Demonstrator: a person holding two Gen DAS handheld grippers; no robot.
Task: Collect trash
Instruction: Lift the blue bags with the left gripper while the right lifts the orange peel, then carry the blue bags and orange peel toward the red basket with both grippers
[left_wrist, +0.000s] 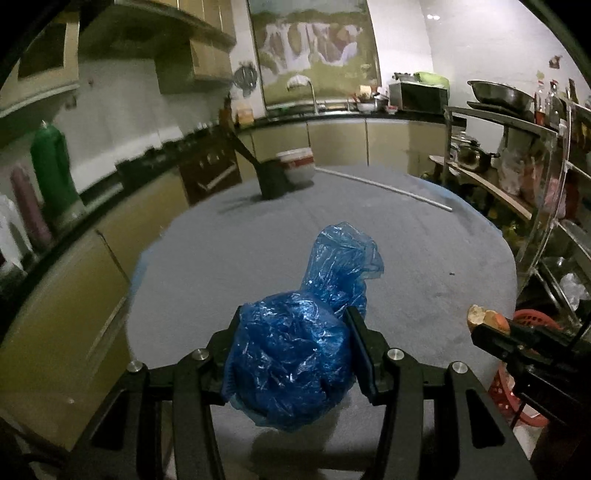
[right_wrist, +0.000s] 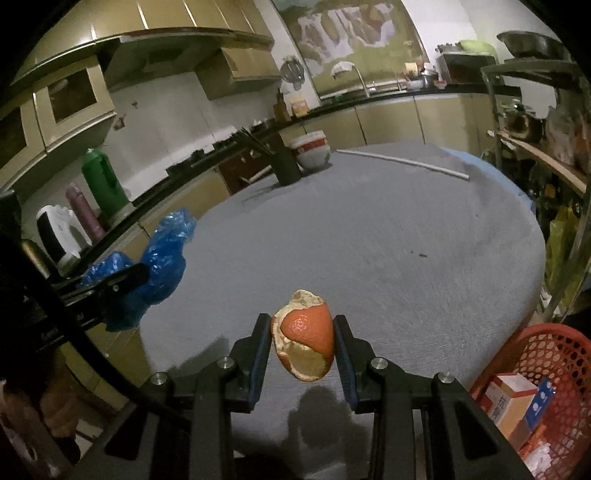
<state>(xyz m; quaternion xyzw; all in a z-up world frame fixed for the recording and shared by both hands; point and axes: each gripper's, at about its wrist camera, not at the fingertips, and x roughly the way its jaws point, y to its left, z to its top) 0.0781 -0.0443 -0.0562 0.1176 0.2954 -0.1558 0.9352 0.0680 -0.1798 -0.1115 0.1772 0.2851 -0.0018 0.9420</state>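
While both tools hung above the grey table (right_wrist: 369, 229), each carried one piece of trash. The left gripper (left_wrist: 291, 350) had its two fingers pinched on a crumpled blue plastic bag (left_wrist: 295, 354), one bag only, its loose neck standing up beyond the fingertips toward the far side. A shadow lay on the cloth below the bag, so it appeared lifted clear of the surface. The right gripper (right_wrist: 302, 339) held one orange peel (right_wrist: 306, 336) between its two fingers, the pads pressed against either side of the curled skin; its shadow on the table likewise suggested it was off the surface.

Both pieces seemed held high and near the table's near edge because the drop point was close: one red mesh basket (right_wrist: 554, 354) stood low at the near right, beside the table edge, already holding several small cartons. The peel was the nearer of the two to the basket, the bag being well to its left, so the peel probably would go in first.

At the far end of the table stood one dark container (right_wrist: 286, 162) with sticks leaning out of it, one white bowl with a red band (right_wrist: 312, 149) just to its right, and one thin white rod (right_wrist: 406, 162) lying flat farther right. A small dark speck (right_wrist: 421, 254) lay alone on the cloth at the right.
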